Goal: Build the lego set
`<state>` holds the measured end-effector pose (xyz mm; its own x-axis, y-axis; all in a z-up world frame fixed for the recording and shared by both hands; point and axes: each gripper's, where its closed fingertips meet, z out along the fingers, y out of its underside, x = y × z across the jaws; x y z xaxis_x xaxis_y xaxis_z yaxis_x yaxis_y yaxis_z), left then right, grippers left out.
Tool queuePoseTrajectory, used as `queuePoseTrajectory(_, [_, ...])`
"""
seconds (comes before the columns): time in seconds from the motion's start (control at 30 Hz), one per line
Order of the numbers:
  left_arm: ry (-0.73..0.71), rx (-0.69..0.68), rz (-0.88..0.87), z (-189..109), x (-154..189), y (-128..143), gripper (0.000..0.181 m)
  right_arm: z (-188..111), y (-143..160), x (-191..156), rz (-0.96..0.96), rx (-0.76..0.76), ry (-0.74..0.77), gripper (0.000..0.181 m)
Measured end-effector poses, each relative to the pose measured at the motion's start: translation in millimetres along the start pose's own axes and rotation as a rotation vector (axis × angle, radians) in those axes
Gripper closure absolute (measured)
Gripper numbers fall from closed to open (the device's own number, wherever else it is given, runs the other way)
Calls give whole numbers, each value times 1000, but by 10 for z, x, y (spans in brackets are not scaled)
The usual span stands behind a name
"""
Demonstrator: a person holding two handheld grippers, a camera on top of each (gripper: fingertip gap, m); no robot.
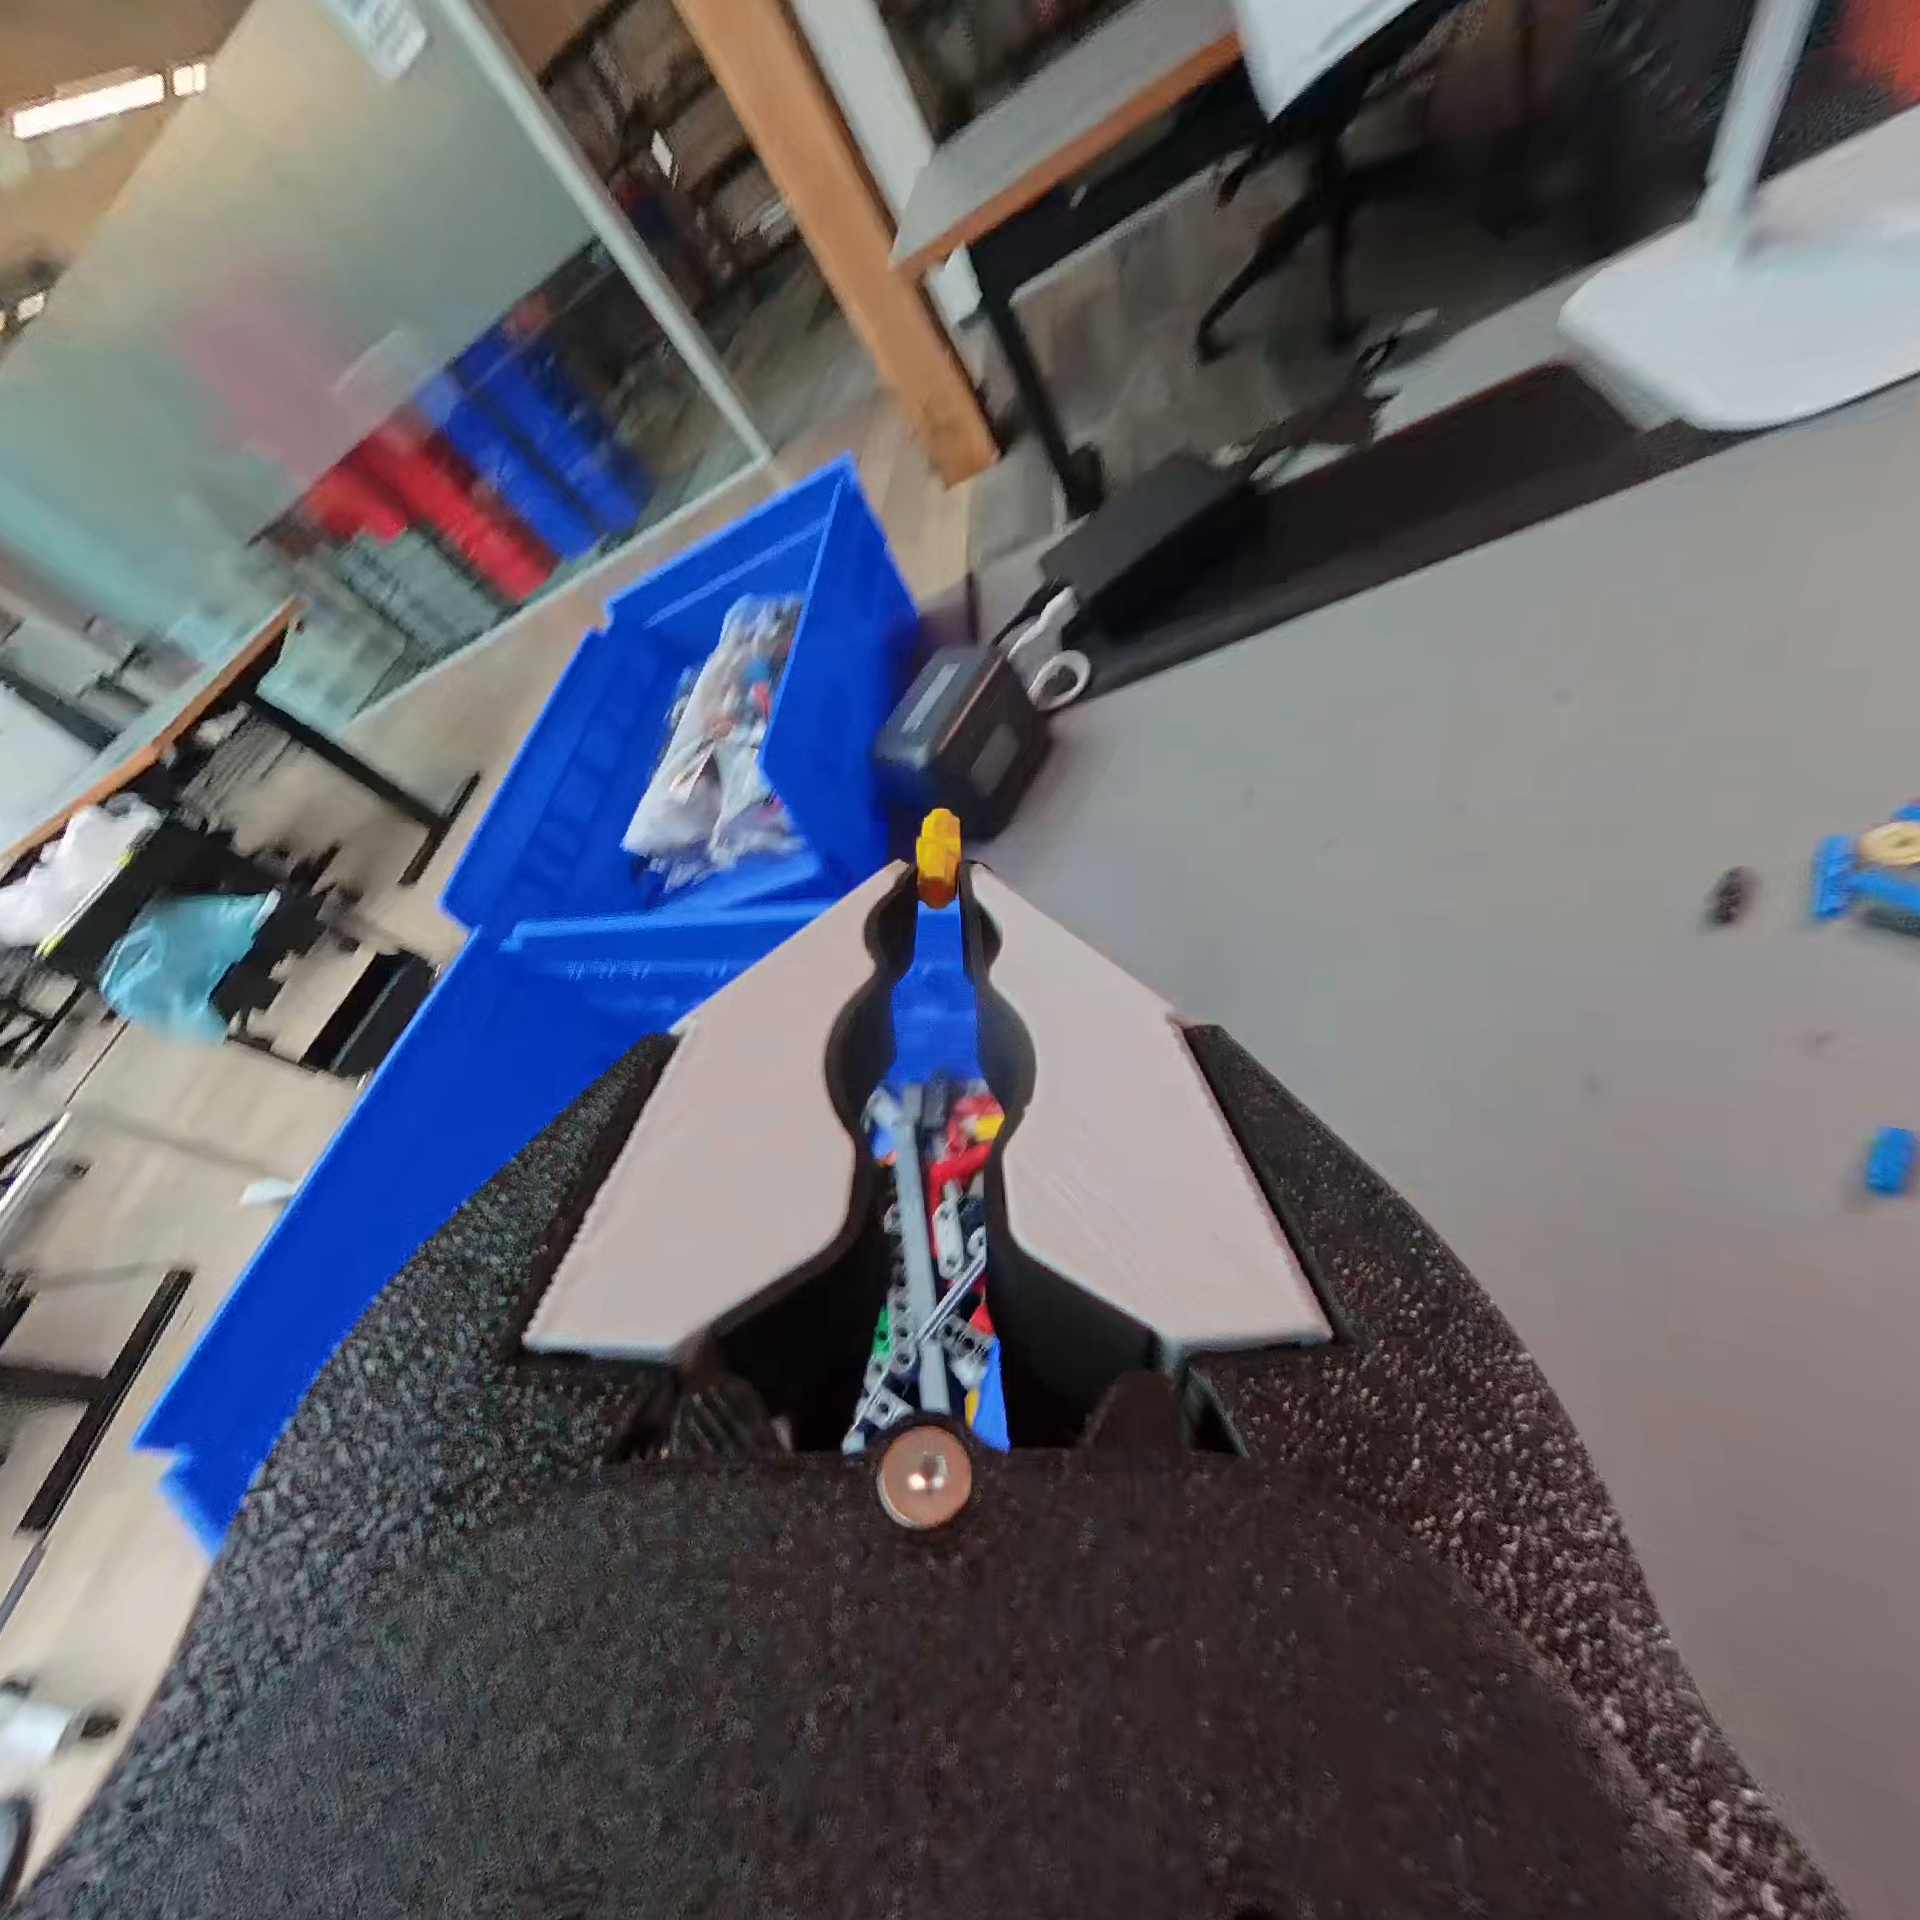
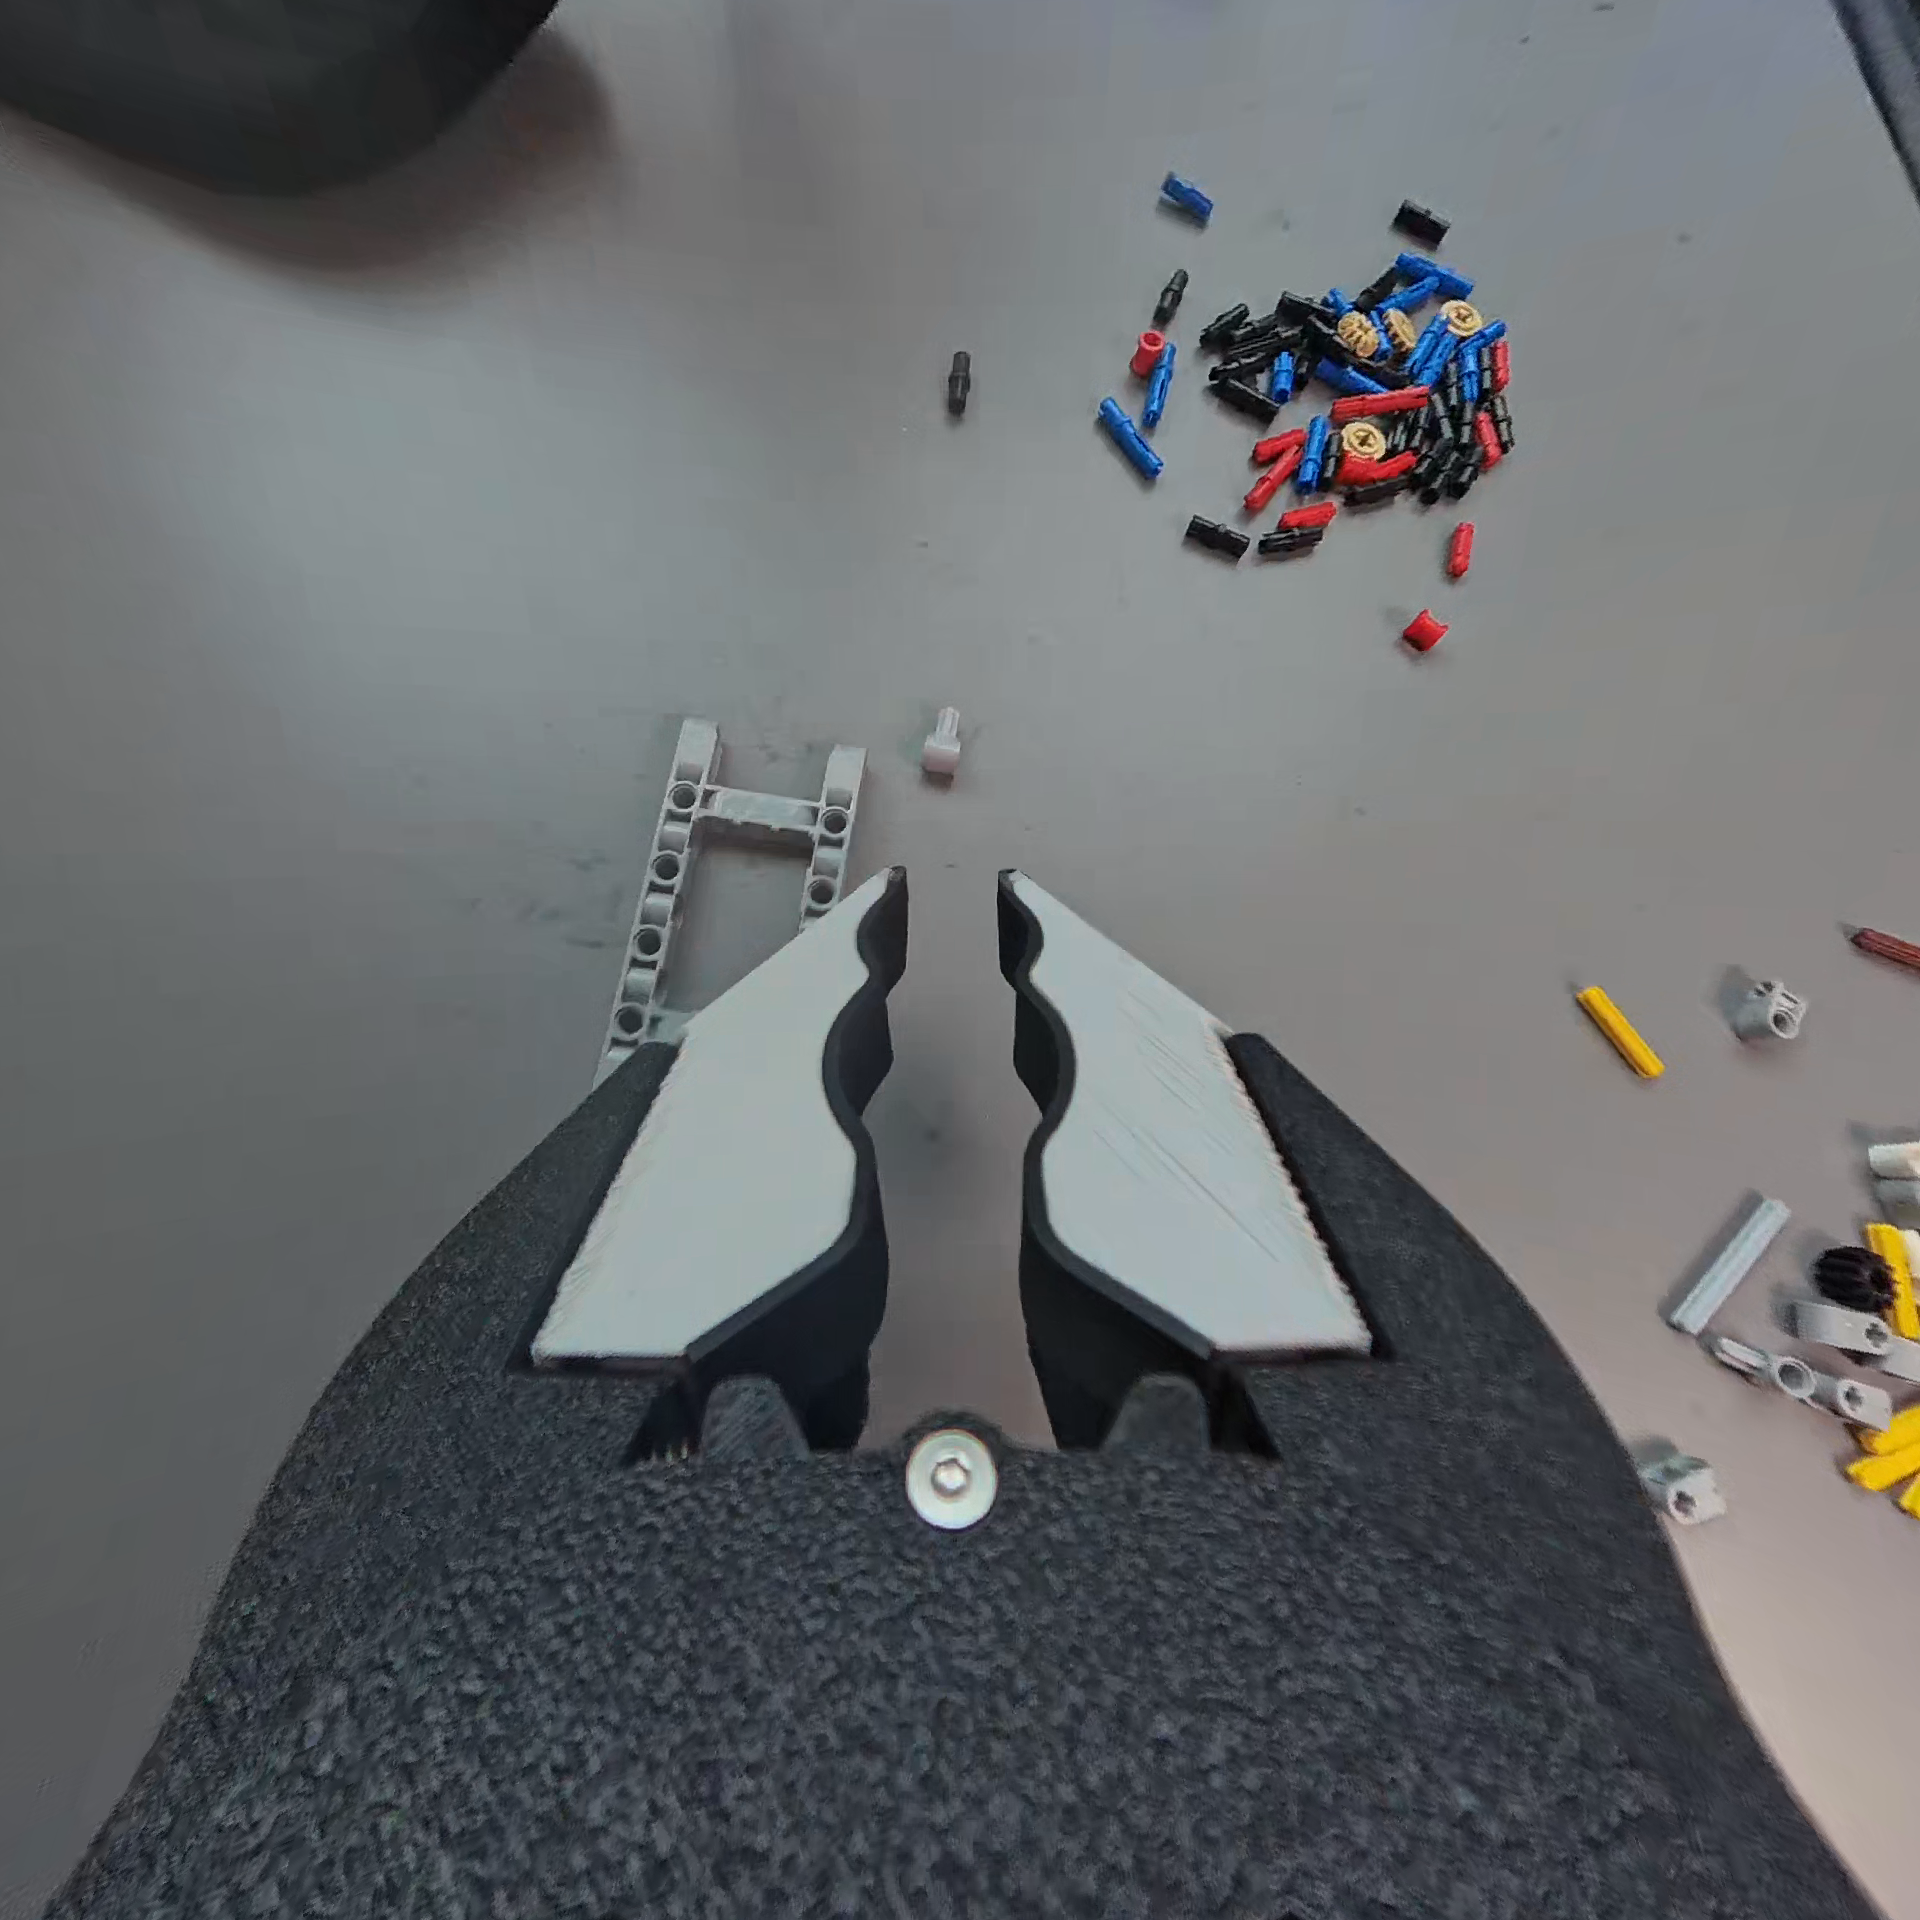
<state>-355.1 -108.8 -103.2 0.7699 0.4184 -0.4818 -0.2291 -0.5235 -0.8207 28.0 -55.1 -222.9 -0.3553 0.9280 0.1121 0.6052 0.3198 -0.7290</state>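
Observation:
My left gripper (image 1: 940, 871) is shut on a small yellow-orange lego piece (image 1: 938, 854) that sticks out past its tips. It is held above a blue bin (image 1: 436, 1122) with loose lego parts (image 1: 940, 1226) seen between the fingers. My right gripper (image 2: 951, 878) is open and empty, just above the grey table. A grey lego frame (image 2: 686, 894) lies under its left finger, partly hidden. A small light grey pin (image 2: 941, 744) lies just ahead of the tips. A pile of black, blue and red pins (image 2: 1371, 400) lies farther off to the right.
A second blue bin (image 1: 748, 675) holds bagged parts. A black box (image 1: 966, 743) stands beside it. A blue lego assembly (image 1: 1870, 878) and a blue piece (image 1: 1889, 1162) lie at the right. Grey and yellow parts (image 2: 1829, 1340) and a yellow axle (image 2: 1619, 1031) lie on the table's right. Left tips to right tips: about 40 cm. To the small light grey pin (image 2: 941, 744): right tips about 5 cm, left tips about 35 cm.

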Motion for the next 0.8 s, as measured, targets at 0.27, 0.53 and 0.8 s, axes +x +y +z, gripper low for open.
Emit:
queuePoseTrajectory(0.27, [-64,-258,-2,144,-262,621,174,404,-106,6,40,-56,30,164])
queuePoseTrajectory(0.53, [24,-118,-6,99,40,310,153,303,-103,240,79,-36,98,174])
queuePoseTrajectory(0.8, [656,238,41,-490,1712,-415,148,-455,826,1788,288,-156,687,174])
